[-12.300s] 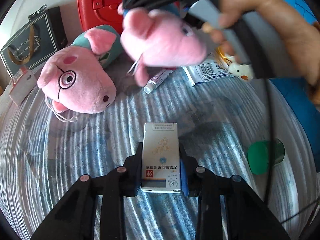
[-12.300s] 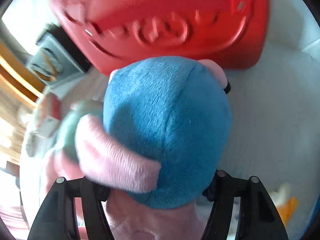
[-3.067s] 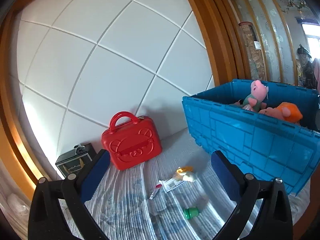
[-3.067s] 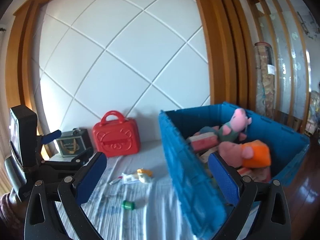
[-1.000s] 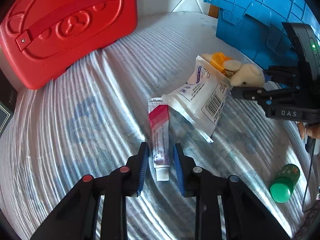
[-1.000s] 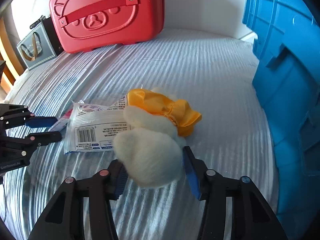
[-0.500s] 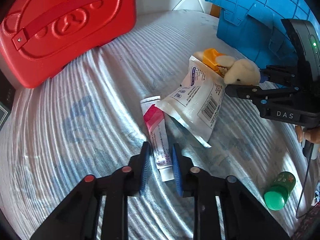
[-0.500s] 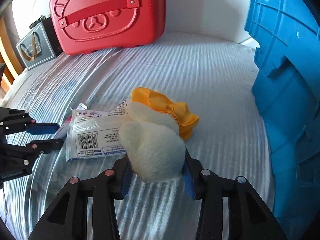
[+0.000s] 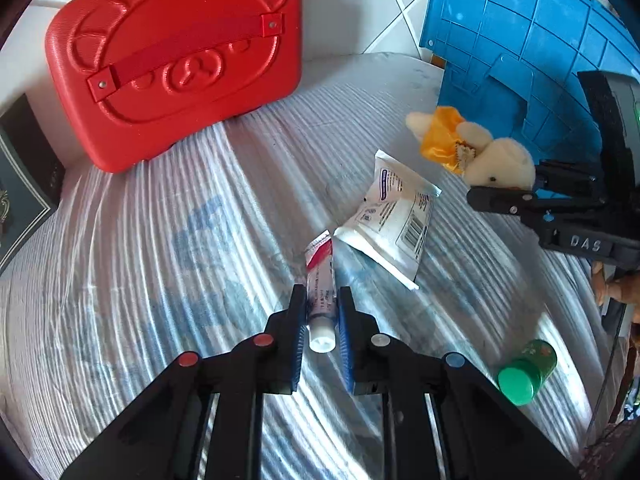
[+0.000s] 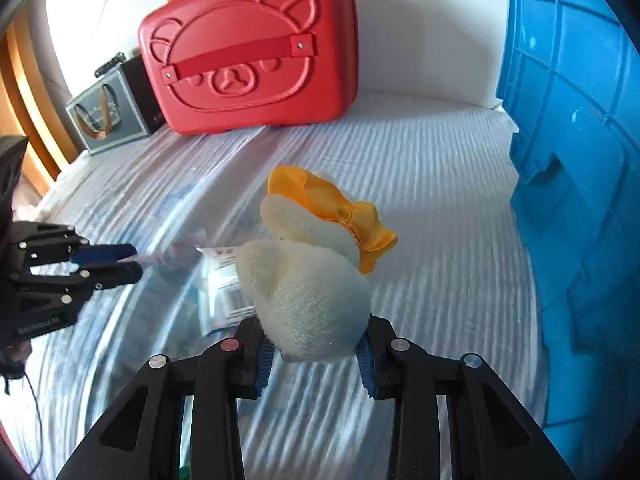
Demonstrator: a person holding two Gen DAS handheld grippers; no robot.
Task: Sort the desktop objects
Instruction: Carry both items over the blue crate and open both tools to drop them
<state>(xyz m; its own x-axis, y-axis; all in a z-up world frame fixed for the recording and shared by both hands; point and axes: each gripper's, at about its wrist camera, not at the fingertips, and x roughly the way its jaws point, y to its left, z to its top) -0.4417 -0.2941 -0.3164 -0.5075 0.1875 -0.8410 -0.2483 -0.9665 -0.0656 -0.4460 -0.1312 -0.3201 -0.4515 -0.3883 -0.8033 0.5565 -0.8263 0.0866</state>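
My left gripper (image 9: 322,298) is closing its jaws on a small white-and-red tube (image 9: 320,276). The blue pads press its sides near the cap, and the tube hangs just above the striped cloth (image 9: 160,240). My right gripper (image 10: 316,344) is closing its jaws on a cream plush toy with a yellow bow (image 10: 308,280), squeezing its head and holding it off the cloth. In the left wrist view the right gripper (image 9: 504,190) and plush toy (image 9: 496,160) hang at the right, in front of the blue crate (image 9: 520,40). The left gripper (image 10: 132,260) shows at the left of the right wrist view.
A white printed sachet (image 9: 394,216) lies flat between the two grippers. A green-capped little bottle (image 9: 524,372) lies at the near right. A red bear-face case (image 10: 252,52) and a dark gift box (image 10: 112,116) stand at the back. The blue crate's wall (image 10: 580,160) rises on the right.
Both grippers tightened on their objects and rose. The tube came up off the cloth, and the plush toy lifted clear of the sachet.
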